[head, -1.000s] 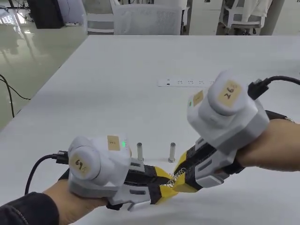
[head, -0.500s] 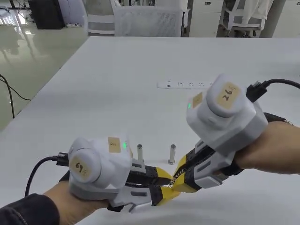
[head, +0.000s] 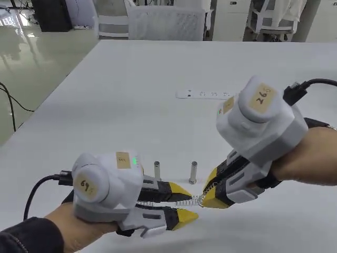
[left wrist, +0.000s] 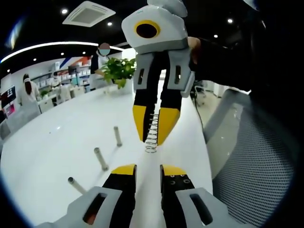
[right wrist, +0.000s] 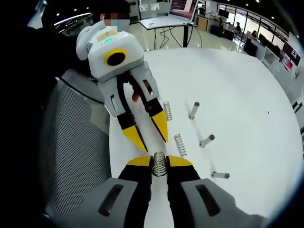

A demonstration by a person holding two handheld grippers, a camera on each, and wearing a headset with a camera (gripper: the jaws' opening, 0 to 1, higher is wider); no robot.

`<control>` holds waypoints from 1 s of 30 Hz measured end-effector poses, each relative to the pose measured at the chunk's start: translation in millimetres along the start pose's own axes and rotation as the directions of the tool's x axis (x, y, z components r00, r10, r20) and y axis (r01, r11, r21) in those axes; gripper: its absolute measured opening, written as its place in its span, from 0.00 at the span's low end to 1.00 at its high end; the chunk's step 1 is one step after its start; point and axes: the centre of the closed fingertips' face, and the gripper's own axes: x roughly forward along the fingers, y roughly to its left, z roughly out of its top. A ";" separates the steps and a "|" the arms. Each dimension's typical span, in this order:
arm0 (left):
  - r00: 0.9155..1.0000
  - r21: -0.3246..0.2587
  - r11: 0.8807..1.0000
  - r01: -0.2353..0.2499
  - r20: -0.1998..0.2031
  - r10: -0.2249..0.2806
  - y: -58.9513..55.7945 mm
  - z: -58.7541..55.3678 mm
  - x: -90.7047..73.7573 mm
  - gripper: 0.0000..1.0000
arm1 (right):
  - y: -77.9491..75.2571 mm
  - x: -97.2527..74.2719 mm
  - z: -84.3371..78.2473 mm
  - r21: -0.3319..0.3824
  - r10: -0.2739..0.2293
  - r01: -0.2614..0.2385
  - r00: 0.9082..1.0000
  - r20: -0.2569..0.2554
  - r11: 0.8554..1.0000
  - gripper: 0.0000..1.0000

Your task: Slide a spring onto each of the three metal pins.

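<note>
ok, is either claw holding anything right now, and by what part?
The right claw pinches a spring lengthwise between its tips, with one end sticking out past them. The left claw is open and holds nothing.

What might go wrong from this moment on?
The right gripper holds the spring just between the tips of its fingers, so it may slip or flick out. The open left gripper sits close and could snag it. Two loose springs lie near the pins and could be brushed away.
</note>
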 end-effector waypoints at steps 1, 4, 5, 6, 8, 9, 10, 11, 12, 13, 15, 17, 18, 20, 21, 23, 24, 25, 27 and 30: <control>1.000 -0.004 1.000 -0.004 -0.003 0.004 1.2 -1.3 -0.9 0.15 | -3.1 -1.7 -2.8 0.001 -0.011 0.011 1.000 -0.005 1.000 0.09; 1.000 -0.015 1.000 -0.018 -0.003 0.018 4.6 -4.2 -5.1 0.16 | -7.6 -5.4 -8.6 0.012 -0.021 0.022 1.000 -0.015 1.000 0.09; 1.000 -0.021 0.999 -0.025 -0.003 0.025 6.1 -5.1 -6.9 0.17 | -9.9 -7.0 -10.9 0.015 -0.028 0.029 0.999 -0.019 0.999 0.09; 1.000 -0.025 0.999 -0.029 -0.003 0.029 7.2 -5.6 -8.0 0.18 | -11.0 -8.0 -12.0 0.018 -0.030 0.030 0.999 -0.020 0.999 0.09; 0.999 -0.035 0.999 -0.038 -0.002 0.038 9.4 -6.8 -10.8 0.21 | -13.6 -10.6 -14.1 0.027 -0.035 0.036 0.999 -0.020 0.999 0.09; 0.999 -0.040 0.998 -0.041 -0.004 0.041 10.2 -7.9 -12.4 0.21 | -14.6 -11.6 -14.9 0.030 -0.038 0.039 0.999 -0.020 0.999 0.09; 0.999 -0.045 0.998 -0.045 -0.005 0.045 10.9 -8.7 -13.7 0.23 | -16.8 -13.2 -16.5 0.033 -0.043 0.044 0.999 -0.021 0.998 0.09; 0.999 -0.051 0.998 -0.047 -0.004 0.047 11.4 -9.4 -15.1 0.24 | -18.5 -14.5 -17.4 0.036 -0.047 0.047 0.999 -0.021 0.998 0.09; 0.999 -0.054 0.997 -0.051 -0.004 0.051 11.8 -10.5 -17.0 0.25 | -19.8 -16.5 -18.1 0.038 -0.052 0.053 0.998 -0.022 0.998 0.09; 0.999 -0.055 0.997 -0.053 -0.004 0.053 11.9 -10.9 -17.8 0.26 | -21.1 -18.0 -18.6 0.040 -0.057 0.058 0.998 -0.023 0.998 0.09; 0.998 -0.062 0.996 -0.064 -0.007 0.064 13.1 -13.8 -22.3 0.28 | -25.6 -21.2 -20.6 0.041 -0.066 0.067 0.997 -0.027 0.997 0.09; 0.997 -0.072 0.994 -0.077 -0.004 0.077 14.7 -15.6 -26.5 0.30 | -29.4 -24.5 -22.0 0.045 -0.077 0.078 0.997 -0.030 0.996 0.09; 0.996 -0.075 0.994 -0.084 -0.005 0.084 15.5 -16.6 -28.0 0.31 | -30.6 -26.0 -22.5 0.046 -0.081 0.082 0.996 -0.032 0.996 0.09; 0.995 -0.083 0.991 -0.102 -0.006 0.102 17.8 -18.5 -31.8 0.33 | -33.7 -29.2 -23.8 0.049 -0.089 0.090 0.995 -0.034 0.995 0.09; 0.994 -0.086 0.990 -0.110 -0.006 0.109 19.0 -19.3 -33.3 0.35 | -35.7 -30.7 -24.9 0.050 -0.093 0.095 0.995 -0.038 0.994 0.09; 0.992 -0.099 0.987 -0.125 -0.004 0.125 21.7 -20.9 -36.4 0.37 | -39.0 -32.9 -26.4 0.051 -0.101 0.103 0.994 -0.044 0.993 0.09; 0.991 -0.103 0.986 -0.133 -0.005 0.133 23.1 -21.5 -37.7 0.38 | -40.9 -34.1 -27.3 0.051 -0.106 0.108 0.993 -0.048 0.993 0.09; 0.990 -0.107 0.985 -0.139 -0.005 0.139 24.1 -22.1 -38.7 0.39 | -42.7 -35.3 -28.0 0.052 -0.109 0.111 0.993 -0.052 0.992 0.09; 0.987 -0.116 0.980 -0.159 0.001 0.160 27.1 -22.2 -42.2 0.41 | -48.3 -39.0 -29.4 0.054 -0.118 0.121 0.991 -0.059 0.991 0.09; 0.983 -0.129 0.975 -0.181 0.007 0.183 30.1 -22.5 -45.0 0.44 | -54.7 -42.6 -30.9 0.052 -0.123 0.127 0.990 -0.072 0.990 0.09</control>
